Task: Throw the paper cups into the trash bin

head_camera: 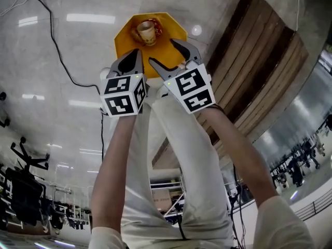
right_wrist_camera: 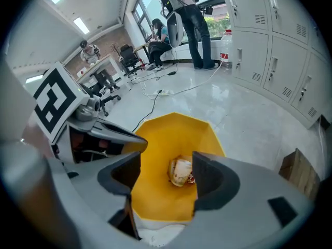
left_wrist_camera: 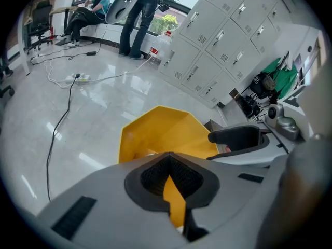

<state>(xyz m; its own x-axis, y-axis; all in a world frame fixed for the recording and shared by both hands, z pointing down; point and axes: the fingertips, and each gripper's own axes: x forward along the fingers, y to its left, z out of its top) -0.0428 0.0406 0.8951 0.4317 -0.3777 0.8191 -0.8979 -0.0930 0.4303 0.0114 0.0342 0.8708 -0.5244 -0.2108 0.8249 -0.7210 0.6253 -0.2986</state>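
Observation:
A yellow trash bin (head_camera: pixel 124 41) stands on the pale floor in front of the person's legs. A crumpled paper cup (head_camera: pixel 147 31) with red print lies inside it, also seen as the cup (right_wrist_camera: pixel 180 171) in the right gripper view. My right gripper (head_camera: pixel 163 51) hangs over the bin's near rim, jaws wide open and empty; the cup sits far below the gap (right_wrist_camera: pixel 166 173). Beside it on the left, my left gripper (head_camera: pixel 136 55) is shut on nothing, its pads meeting (left_wrist_camera: pixel 168 162) above the bin (left_wrist_camera: pixel 155 131).
A black cable (head_camera: pixel 57 45) runs across the floor left of the bin. A dark wooden strip (head_camera: pixel 259 56) lies to the right. Grey lockers (left_wrist_camera: pixel 218 40) and a cardboard box (right_wrist_camera: pixel 298 173) stand beyond the bin. People (right_wrist_camera: pixel 192 19) and office chairs are far off.

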